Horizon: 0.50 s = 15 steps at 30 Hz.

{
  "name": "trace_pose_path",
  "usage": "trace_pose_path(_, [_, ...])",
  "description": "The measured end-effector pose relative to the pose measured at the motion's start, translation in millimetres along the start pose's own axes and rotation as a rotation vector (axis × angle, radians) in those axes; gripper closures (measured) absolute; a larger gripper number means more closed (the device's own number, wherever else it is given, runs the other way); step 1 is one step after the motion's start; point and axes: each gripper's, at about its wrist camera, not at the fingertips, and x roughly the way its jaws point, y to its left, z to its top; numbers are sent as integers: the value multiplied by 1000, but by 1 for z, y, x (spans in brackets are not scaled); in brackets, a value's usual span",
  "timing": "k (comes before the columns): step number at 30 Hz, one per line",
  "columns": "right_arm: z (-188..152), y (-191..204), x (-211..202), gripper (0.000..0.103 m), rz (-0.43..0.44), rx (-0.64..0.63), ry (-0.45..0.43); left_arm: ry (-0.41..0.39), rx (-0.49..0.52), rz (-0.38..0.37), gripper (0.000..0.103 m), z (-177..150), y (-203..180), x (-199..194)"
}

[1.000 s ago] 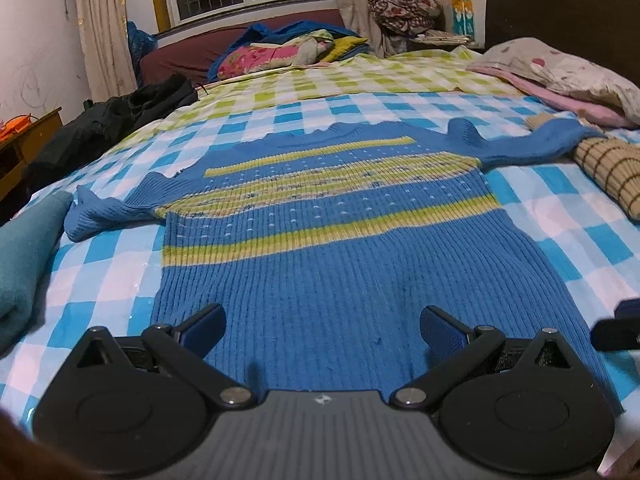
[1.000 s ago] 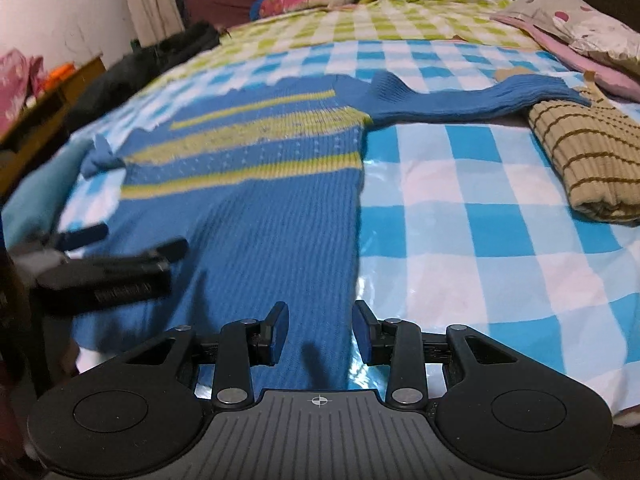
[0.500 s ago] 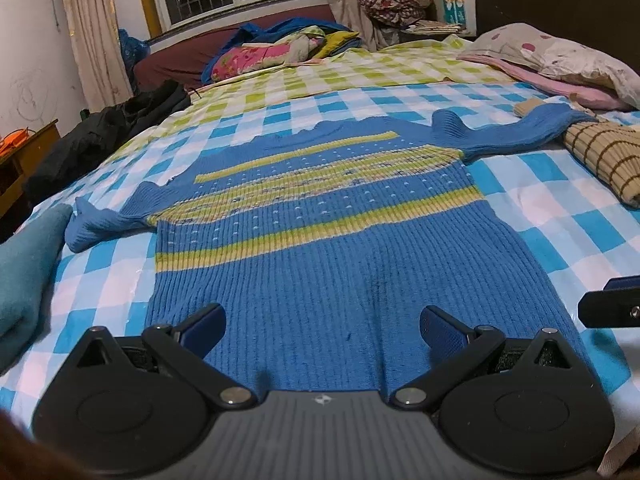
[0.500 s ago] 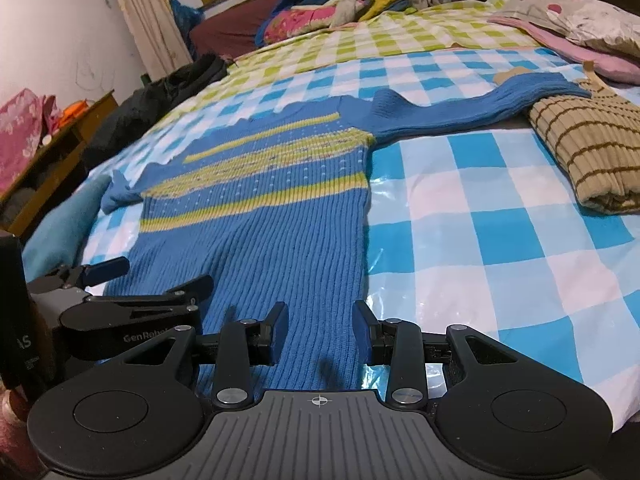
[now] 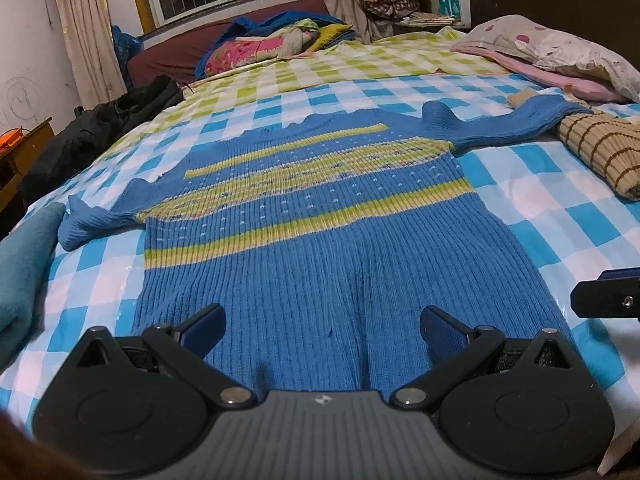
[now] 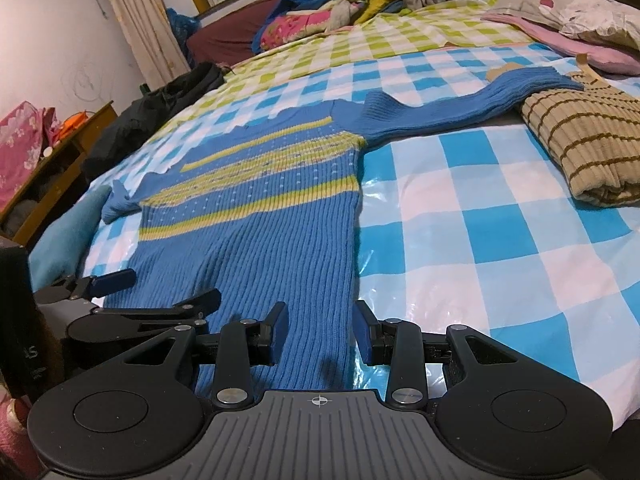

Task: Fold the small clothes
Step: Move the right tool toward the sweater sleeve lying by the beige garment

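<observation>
The blue striped sweater point(image 5: 320, 264) lies flat on the checked bed point(image 6: 500, 240), its hem just ahead of the left hand-held gripper point(image 5: 322, 326), jaws spread wide, and the right hand-held gripper point(image 6: 320, 334), jaws parted, both gripping nothing.

A blue knit sweater point(image 6: 256, 248) with yellow-green stripes lies flat, front up, on a bed point(image 6: 480, 216) covered in a blue-and-white checked sheet, its hem toward the near edge and its collar toward the far side. One sleeve stretches out toward the bed's right side, its cuff touching a folded tan garment with brown stripes point(image 6: 580, 148). The right gripper point(image 6: 320, 336) hangs over the hem at the sweater's right edge, its jaws apart with nothing between them. The left gripper point(image 6: 160, 288) reaches in over the hem's left corner, jaws spread wide. A dark garment point(image 6: 156, 120) lies along the bed's left edge, with pillows point(image 6: 576, 12) at the far right corner.
</observation>
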Motion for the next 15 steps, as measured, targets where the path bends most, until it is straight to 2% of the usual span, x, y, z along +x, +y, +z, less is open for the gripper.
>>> trace_pose_path(15, [21, -19, 5, 68, -25, 73, -37, -38, 23, -33, 0, 22, -10, 6])
